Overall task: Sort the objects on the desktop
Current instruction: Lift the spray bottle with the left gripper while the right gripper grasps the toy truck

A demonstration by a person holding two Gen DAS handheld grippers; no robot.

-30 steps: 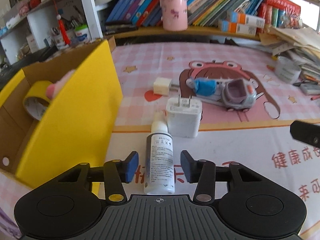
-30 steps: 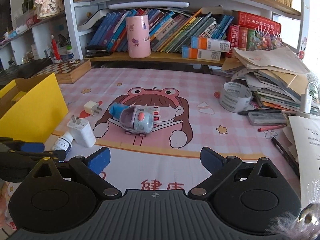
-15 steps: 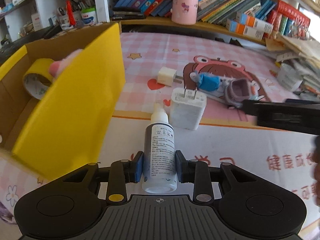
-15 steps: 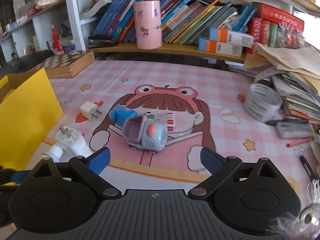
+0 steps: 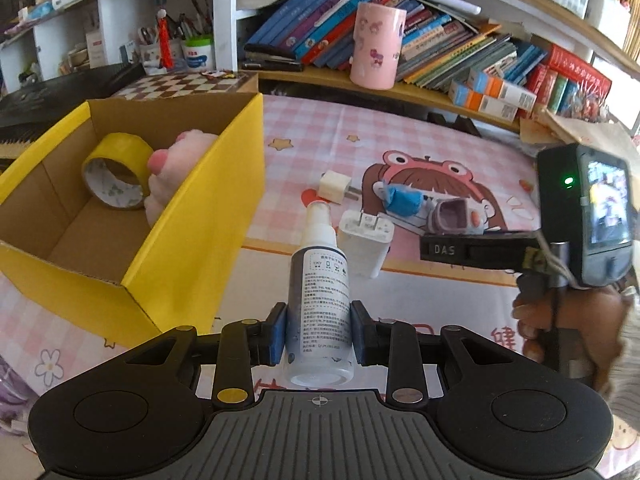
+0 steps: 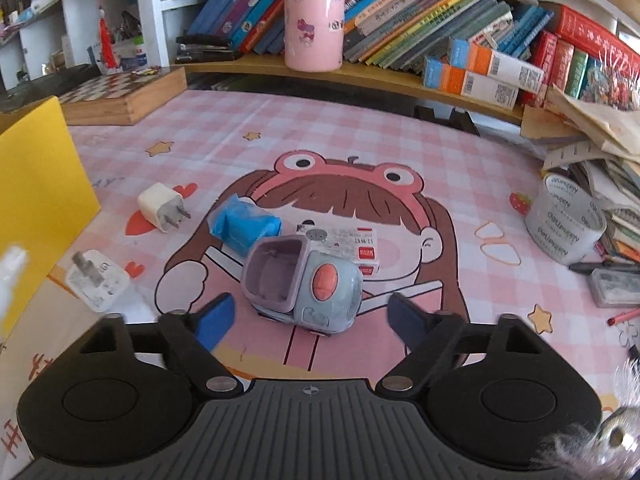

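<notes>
Blurred white spray bottle tip [image 6: 10, 276] at frame edge, body cut off

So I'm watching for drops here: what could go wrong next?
1. The left gripper pinches the spray bottle near its base; the long front end may tip or slip on the way to the yellow box.
2. The right gripper is closing around the rounded toy car, not yet touching; it may squirt out.

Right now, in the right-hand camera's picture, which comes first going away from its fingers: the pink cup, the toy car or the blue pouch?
1. Toy car, just ahead, between the closing fingers.
2. Blue pouch, behind it, slightly left.
3. Pink cup, far back on the shelf.
</notes>
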